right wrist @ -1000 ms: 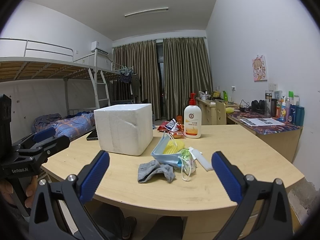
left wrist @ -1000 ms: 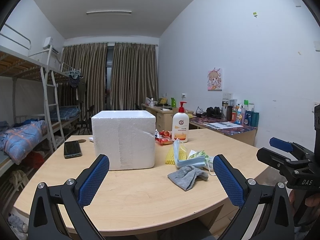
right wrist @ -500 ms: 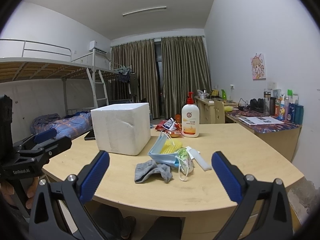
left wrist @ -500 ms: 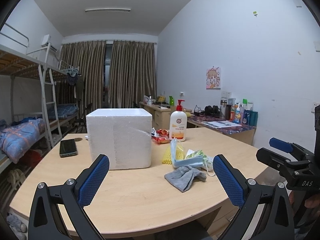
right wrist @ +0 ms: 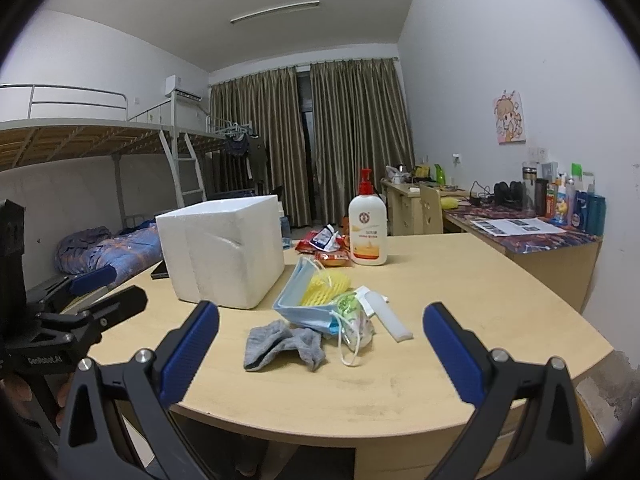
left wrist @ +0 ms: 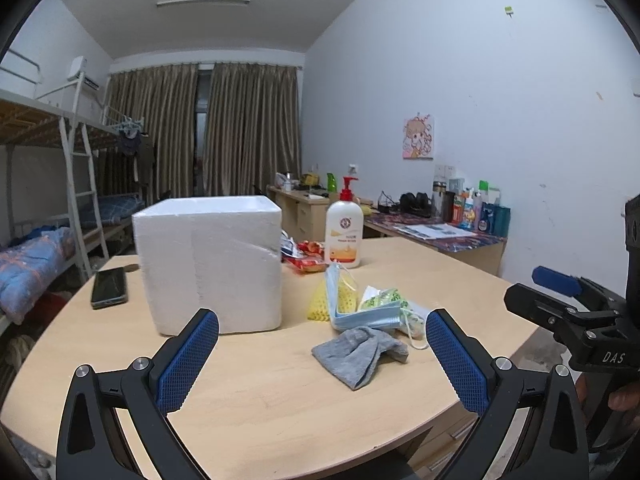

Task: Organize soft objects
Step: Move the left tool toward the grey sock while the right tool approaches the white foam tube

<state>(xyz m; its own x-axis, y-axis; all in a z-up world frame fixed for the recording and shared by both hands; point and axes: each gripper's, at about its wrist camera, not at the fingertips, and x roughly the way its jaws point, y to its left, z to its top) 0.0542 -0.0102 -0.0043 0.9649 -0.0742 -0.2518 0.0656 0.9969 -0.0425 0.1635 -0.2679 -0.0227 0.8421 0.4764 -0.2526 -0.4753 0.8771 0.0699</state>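
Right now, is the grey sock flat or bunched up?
Bunched up. The sock lies crumpled in folds on the table, just in front of the blue mask.

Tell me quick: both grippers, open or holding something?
Left gripper: open, holding nothing.
Right gripper: open, holding nothing.

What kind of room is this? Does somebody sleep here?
It looks like a shared dorm bedroom, so probably yes. There is a bunk bed with a ladder, a blanket on the lower bed, and desks along the wall crowded with bottles.
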